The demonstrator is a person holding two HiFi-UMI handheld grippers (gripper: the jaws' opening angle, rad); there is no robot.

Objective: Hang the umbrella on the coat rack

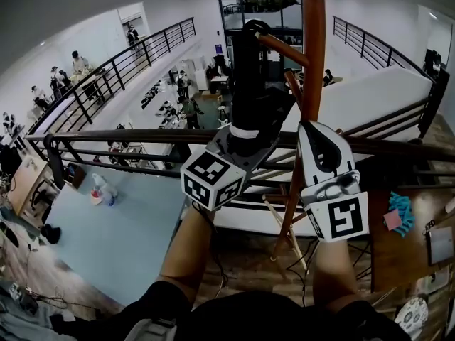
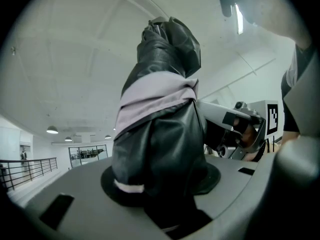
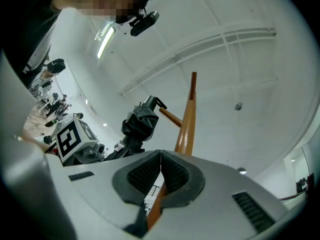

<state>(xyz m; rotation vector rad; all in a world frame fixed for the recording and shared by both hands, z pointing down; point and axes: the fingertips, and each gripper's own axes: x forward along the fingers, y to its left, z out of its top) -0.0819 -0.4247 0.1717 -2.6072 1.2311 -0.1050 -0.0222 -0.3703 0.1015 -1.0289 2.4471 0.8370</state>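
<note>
Ahead of the person stands the wooden coat rack (image 1: 313, 69), its brown pole rising in front of a dark metal railing (image 1: 142, 135) that overlooks a lower floor. A slanted peg (image 1: 281, 48) sticks out from the pole, up and to the left in the head view.

Next in size is the folded black umbrella (image 1: 249, 91), standing upright just left of the pole. Its lower part sits between the jaws of the left hand-held gripper (image 1: 231, 151), which are closed on the bunched fabric. Most of its length sticks up beyond them. In the left gripper view the umbrella (image 2: 160, 134) fills the middle of the picture, with a pale strap (image 2: 155, 94) wrapped around its folds. Its top end is right at the tip of the peg. Whether it touches the peg or hooks over it cannot be told.

The right hand-held gripper (image 1: 323, 155) is just right of the left one, close in front of the pole. Its jaws are pressed together with nothing between them (image 3: 160, 171). From its own view the pole (image 3: 189, 119) rises behind the pads, and the umbrella (image 3: 139, 125) stands to the left, apart from this gripper.
</note>
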